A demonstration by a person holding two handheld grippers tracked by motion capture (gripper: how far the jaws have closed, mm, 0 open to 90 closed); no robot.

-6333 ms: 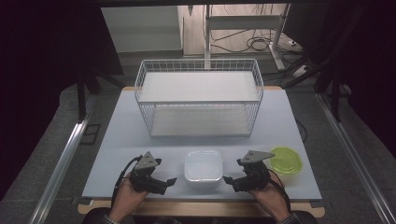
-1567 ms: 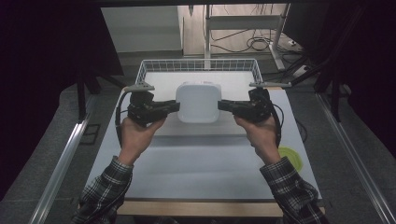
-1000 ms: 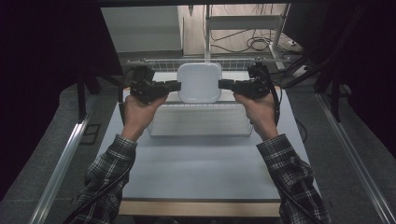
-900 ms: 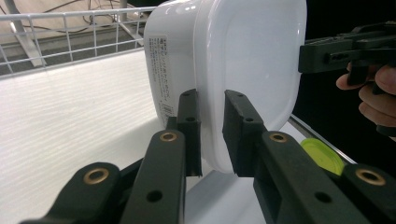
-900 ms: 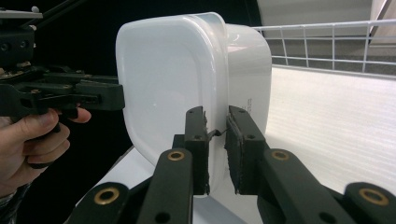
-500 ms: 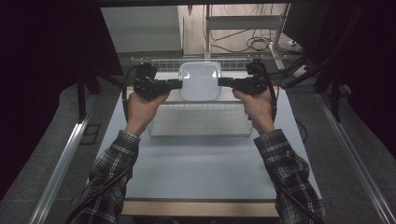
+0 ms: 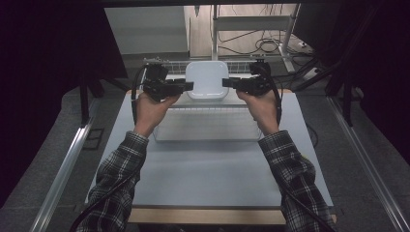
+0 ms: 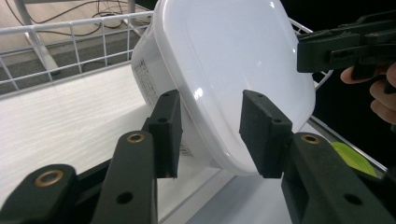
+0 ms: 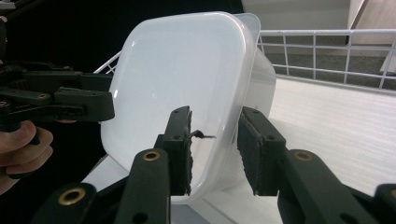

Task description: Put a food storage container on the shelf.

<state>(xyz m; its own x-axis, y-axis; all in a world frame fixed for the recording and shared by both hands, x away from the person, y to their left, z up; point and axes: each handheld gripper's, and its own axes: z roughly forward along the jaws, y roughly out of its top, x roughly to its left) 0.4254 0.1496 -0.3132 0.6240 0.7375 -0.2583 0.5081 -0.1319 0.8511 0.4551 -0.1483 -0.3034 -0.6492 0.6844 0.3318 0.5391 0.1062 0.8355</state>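
Tub let go inside the wire basket

Left gripper [image 7: 186, 86] and right gripper [image 7: 228, 82] flank the white tub [image 7: 207, 79], 1 per side; both pairs of jaws have just been opening, pads off its rim, so the tub seems to rest in the wire basket [image 7: 203, 129], tilted.

High view is dim w/ near-black edges both sides; light falls mainly on the pale table [image 7: 212, 169] and the room behind, and detail is soft. Both gripper views are brighter, w/ soft white glare on the plastic container [image 8: 238, 79], and its far rim looks washed out. Close-up black jaws are slightly soft, wire basket [image 9: 327, 46] lines bend a bit toward frame edges.
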